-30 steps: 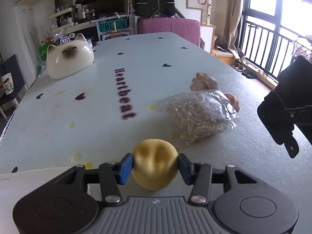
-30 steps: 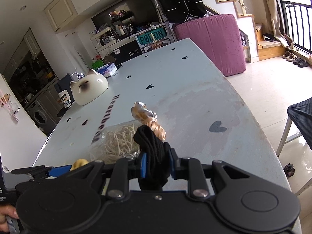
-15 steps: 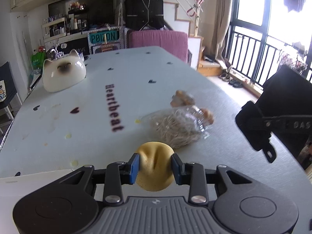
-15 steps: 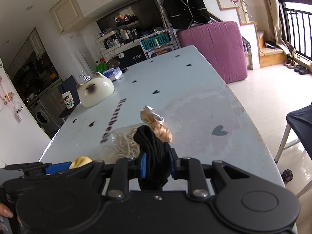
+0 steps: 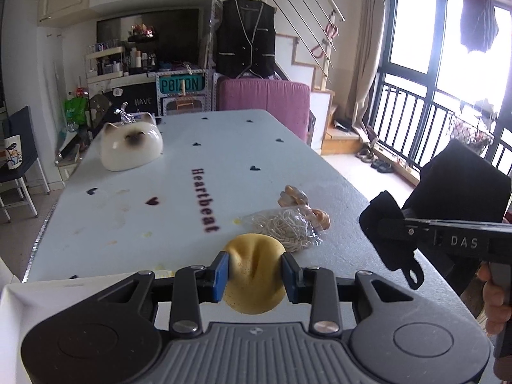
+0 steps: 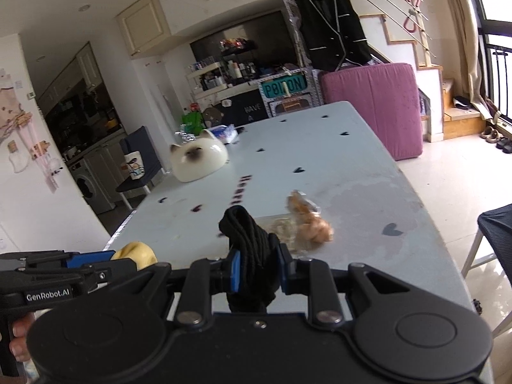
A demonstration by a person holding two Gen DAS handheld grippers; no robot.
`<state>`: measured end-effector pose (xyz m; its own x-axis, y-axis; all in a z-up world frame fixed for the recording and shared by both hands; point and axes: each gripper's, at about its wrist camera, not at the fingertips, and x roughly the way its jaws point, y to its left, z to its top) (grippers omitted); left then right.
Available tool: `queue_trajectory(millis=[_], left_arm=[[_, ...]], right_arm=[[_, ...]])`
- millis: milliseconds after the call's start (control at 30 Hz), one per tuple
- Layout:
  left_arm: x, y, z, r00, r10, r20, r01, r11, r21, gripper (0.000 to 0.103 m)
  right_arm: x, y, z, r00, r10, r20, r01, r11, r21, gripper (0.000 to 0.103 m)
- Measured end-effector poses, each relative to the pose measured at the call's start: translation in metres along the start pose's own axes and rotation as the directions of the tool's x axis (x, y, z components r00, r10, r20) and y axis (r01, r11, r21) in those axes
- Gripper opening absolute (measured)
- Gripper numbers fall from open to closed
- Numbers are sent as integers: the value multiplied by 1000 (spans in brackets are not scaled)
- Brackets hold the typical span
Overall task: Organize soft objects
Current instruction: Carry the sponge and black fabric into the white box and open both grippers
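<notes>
Blue pads of the left gripper [image 5: 255,274] were pressed against both sides of a yellow foam ball [image 5: 254,272], which was visibly dented along its middle and held clear above the near edge of the table [image 5: 224,147]. The right gripper [image 6: 256,270] was likewise closed on a black fabric bundle [image 6: 251,249], the cloth bulging above and below its pads. In the right wrist view the left gripper appeared to the left of the right one, with the ball showing at its tip.

Just ahead of both grippers, on the table surface, lay a clear bag of cream cord [image 5: 284,227]. Touching the far right side of that bag were two wrapped tan items [image 5: 296,196], one behind the other. Further ahead, dark lettering reading "Heartbeat" [image 5: 204,203] ran away from the left gripper along the pale, heart-printed tabletop. Well beyond it and to the left stood a white cat-face dome [image 5: 131,145]. Past the far end of the table stood a purple upholstered seat [image 5: 264,102], with a black vest [image 5: 244,44] hanging behind it.
</notes>
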<state>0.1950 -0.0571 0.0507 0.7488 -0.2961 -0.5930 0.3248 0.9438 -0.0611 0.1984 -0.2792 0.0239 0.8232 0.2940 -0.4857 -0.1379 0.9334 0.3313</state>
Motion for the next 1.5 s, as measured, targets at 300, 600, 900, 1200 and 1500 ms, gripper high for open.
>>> queue_trajectory(millis=[300,600,900,1200,1500], left_arm=[[-58,38,-9,997,63,49,-62,998,-28,36],[-93,104,-31,986,163,35,-160,984,-79,36],[-92,173,-62,971,234,-52,-239,962,-129,36],[-76,208,-101,947,274,-168,-288,955,-66,36],[-77,212,-133,927,289,-240,-284,957,55,37]], right_arm=[[-13,58,-11,997,78,3,-78,996,-36,24],[8,116,-32,988,141,-60,-145,988,-59,24],[41,173,-52,971,195,-141,-206,977,-63,24],[75,216,-77,942,228,-245,-241,970,-25,24],[99,236,-99,920,213,-330,-225,974,3,24]])
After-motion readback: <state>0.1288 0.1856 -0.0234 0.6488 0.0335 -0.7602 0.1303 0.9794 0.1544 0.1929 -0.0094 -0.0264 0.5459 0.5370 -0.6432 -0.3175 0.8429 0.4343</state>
